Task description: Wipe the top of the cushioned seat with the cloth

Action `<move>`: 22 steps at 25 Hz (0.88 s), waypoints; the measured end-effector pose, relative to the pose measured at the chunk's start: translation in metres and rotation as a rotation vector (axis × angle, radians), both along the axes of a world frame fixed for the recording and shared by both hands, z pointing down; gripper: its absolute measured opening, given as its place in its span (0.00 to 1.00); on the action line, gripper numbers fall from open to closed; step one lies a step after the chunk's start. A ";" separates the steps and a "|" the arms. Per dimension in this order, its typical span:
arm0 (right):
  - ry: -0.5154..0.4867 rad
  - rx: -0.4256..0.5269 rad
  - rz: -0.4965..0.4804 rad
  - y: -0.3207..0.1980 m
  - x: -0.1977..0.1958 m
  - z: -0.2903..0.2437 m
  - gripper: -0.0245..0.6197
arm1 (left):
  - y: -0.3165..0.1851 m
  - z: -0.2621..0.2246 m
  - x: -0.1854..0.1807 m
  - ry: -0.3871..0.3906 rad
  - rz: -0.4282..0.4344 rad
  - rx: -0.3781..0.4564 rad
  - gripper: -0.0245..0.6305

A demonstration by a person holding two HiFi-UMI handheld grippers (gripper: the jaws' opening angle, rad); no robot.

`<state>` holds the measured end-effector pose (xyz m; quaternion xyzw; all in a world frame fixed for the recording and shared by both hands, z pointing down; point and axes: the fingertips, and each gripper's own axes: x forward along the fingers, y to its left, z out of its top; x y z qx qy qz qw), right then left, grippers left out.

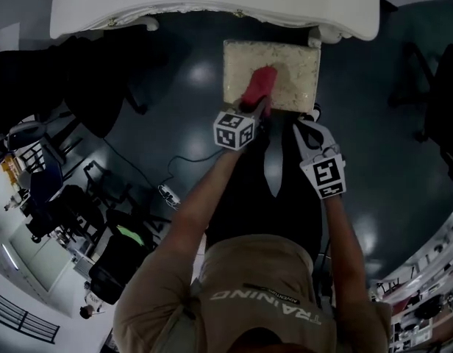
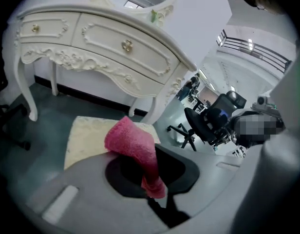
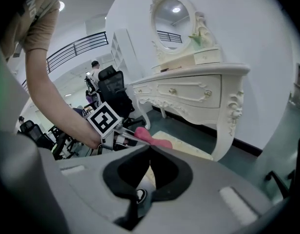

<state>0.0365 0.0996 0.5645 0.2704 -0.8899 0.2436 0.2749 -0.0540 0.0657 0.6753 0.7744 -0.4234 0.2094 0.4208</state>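
Observation:
The cushioned seat (image 1: 285, 72) is a cream square stool standing before a white dressing table (image 1: 212, 6). A pink cloth (image 1: 259, 85) lies bunched on the seat's near middle. My left gripper (image 1: 259, 109) is shut on the cloth's near end, at the seat's front edge. In the left gripper view the cloth (image 2: 133, 143) rises from the jaws and droops over the seat (image 2: 89, 135). My right gripper (image 1: 306, 129) hangs just short of the seat's front right corner, shut on nothing. The right gripper view shows its jaws (image 3: 150, 148) meeting, with the cloth (image 3: 157, 141) and the left gripper's marker cube (image 3: 105, 118) beyond.
The dressing table's curved legs (image 2: 26, 89) flank the seat on the dark floor (image 1: 175, 123). Black office chairs (image 2: 208, 123) stand to the right of the seat in the left gripper view. A cable and power strip (image 1: 168, 192) lie on the floor to my left.

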 end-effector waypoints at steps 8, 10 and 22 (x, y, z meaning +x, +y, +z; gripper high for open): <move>-0.012 -0.029 -0.036 0.021 -0.091 0.003 0.04 | 0.024 0.009 -0.143 -0.101 -0.089 -0.001 0.10; -0.020 -0.046 -0.035 0.027 -0.112 0.005 0.04 | 0.026 0.011 -0.170 -0.121 -0.098 0.003 0.10; -0.016 -0.087 -0.029 0.036 -0.160 0.022 0.04 | 0.039 0.083 -0.209 -0.146 -0.040 -0.076 0.10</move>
